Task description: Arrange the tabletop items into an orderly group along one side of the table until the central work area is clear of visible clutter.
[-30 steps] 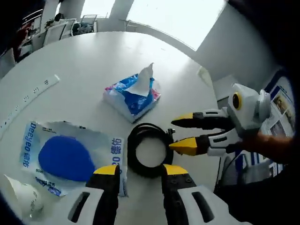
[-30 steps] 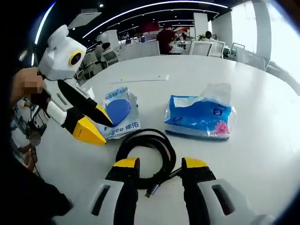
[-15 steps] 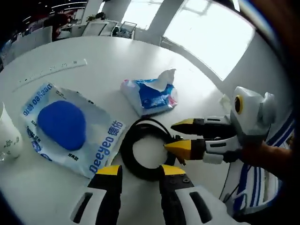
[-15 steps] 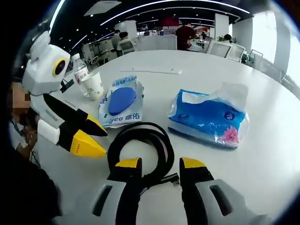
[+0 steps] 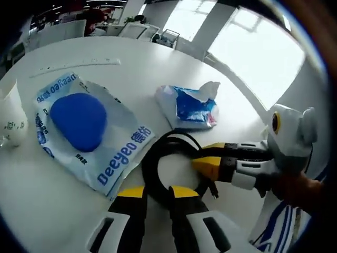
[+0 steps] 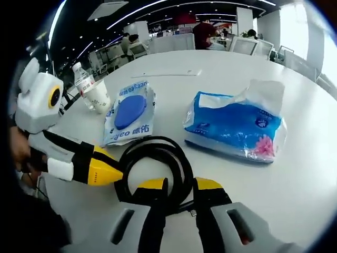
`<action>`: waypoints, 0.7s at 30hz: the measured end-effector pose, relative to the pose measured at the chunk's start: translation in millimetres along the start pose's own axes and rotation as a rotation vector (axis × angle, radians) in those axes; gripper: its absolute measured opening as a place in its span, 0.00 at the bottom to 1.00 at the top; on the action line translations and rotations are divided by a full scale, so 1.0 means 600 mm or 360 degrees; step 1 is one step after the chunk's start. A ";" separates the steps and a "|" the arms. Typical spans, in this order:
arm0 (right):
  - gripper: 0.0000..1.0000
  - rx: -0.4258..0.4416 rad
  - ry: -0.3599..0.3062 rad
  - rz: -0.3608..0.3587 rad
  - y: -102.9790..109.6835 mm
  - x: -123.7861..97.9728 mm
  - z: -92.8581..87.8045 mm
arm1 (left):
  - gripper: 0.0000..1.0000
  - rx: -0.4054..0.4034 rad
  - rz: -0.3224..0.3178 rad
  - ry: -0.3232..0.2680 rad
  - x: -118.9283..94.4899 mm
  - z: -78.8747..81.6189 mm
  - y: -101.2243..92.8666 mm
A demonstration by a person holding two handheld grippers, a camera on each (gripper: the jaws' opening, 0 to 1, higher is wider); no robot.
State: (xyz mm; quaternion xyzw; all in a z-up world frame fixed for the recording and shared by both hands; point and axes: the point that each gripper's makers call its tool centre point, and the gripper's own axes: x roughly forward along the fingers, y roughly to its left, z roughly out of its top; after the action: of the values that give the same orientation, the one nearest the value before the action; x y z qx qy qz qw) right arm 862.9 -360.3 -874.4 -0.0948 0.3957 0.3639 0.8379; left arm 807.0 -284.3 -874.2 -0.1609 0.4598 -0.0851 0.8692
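cable: black coiled cable [image 6: 158, 163] sits near our edge of the tabletop [image 6: 310, 174], both grippers on it

right gripper [image 6: 179, 191]: looks clamped on the near loop

left gripper [image 5: 156, 195]: jaws nearly together over the coil, we think it's pinching

risk: two-sided pull could uncoil it, or sweep it into the wipes pack [image 5: 87, 129] or tissue pack [image 6: 237, 126]

Glossy plastic wraps the tissue pack [image 6: 234, 129] and wipes pack [image 5: 87, 132]; the black cable [image 6: 158, 163] looks matt rubber.
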 end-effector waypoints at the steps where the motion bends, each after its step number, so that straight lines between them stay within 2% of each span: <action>1: 0.13 0.0000 0.0002 -0.0004 0.000 0.000 0.000 | 0.13 0.0007 -0.0002 0.0002 0.001 0.000 0.000; 4: 0.06 0.0074 0.0004 -0.0002 -0.001 -0.003 0.001 | 0.12 0.0015 -0.0003 0.0007 0.000 0.000 0.000; 5: 0.05 0.0111 0.0019 -0.0010 -0.003 -0.004 0.000 | 0.11 -0.0027 -0.0005 0.0016 -0.001 0.000 0.000; 7: 0.05 0.0096 0.0017 -0.0015 -0.001 -0.007 -0.001 | 0.10 -0.0036 -0.0010 0.0011 -0.004 0.001 0.000; 10: 0.04 0.0166 0.0026 -0.0014 -0.001 -0.016 -0.007 | 0.09 -0.0005 -0.0027 0.0018 -0.011 0.000 -0.003; 14: 0.03 0.0185 0.0043 -0.0039 -0.005 -0.030 -0.015 | 0.06 0.0023 -0.0060 0.0029 -0.019 -0.003 -0.011; 16: 0.03 0.0252 0.0062 -0.0021 -0.004 -0.038 -0.024 | 0.06 0.0023 -0.0084 0.0036 -0.024 -0.006 -0.020; 21: 0.03 0.0251 0.0078 -0.0047 -0.011 -0.049 -0.036 | 0.03 0.0050 -0.0123 0.0060 -0.029 -0.015 -0.036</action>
State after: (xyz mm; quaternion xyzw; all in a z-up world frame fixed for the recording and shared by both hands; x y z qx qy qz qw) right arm 841.9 -390.4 -868.1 -0.0432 0.4419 0.3167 0.8382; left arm 789.5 -301.0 -857.8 -0.1632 0.4682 -0.1288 0.8588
